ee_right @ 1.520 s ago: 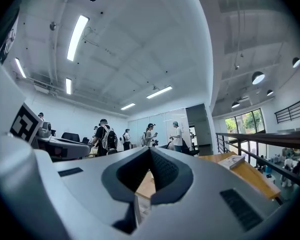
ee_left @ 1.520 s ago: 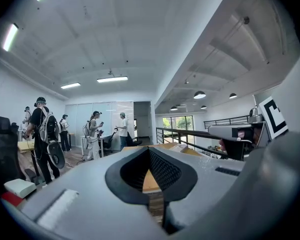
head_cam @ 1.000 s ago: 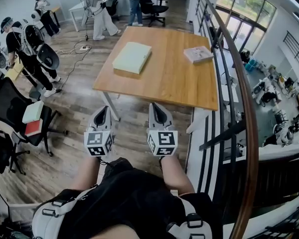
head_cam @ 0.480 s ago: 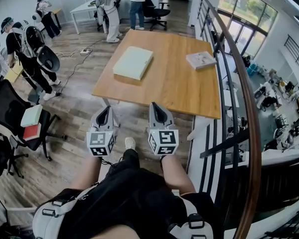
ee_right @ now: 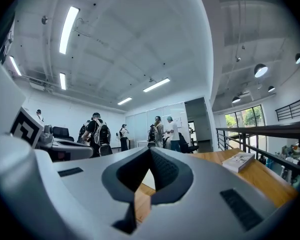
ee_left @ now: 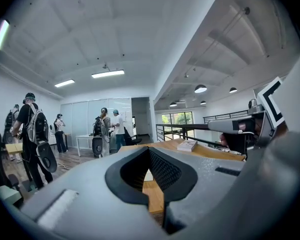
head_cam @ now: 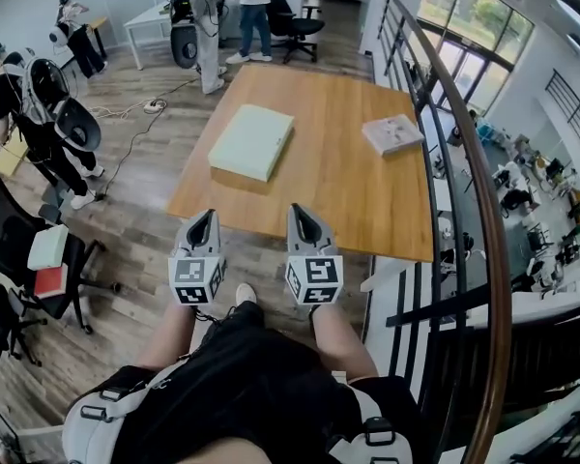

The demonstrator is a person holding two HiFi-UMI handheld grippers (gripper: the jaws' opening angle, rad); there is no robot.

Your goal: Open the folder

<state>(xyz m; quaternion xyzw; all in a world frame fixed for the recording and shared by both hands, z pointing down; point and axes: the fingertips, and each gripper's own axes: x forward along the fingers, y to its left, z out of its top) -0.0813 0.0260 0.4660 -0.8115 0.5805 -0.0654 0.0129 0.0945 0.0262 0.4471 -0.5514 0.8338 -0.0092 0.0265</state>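
On the left gripper (head_cam: pixel 201 218) and right gripper (head_cam: pixel 300 211), jaws sit pressed together (nothing held); spread one before nipping the folder (head_cam: pixel 252 141) cover.

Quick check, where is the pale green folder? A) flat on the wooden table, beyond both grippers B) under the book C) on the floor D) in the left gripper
A: the folder lies flat on the table, beyond the left gripper and right gripper, both empty.
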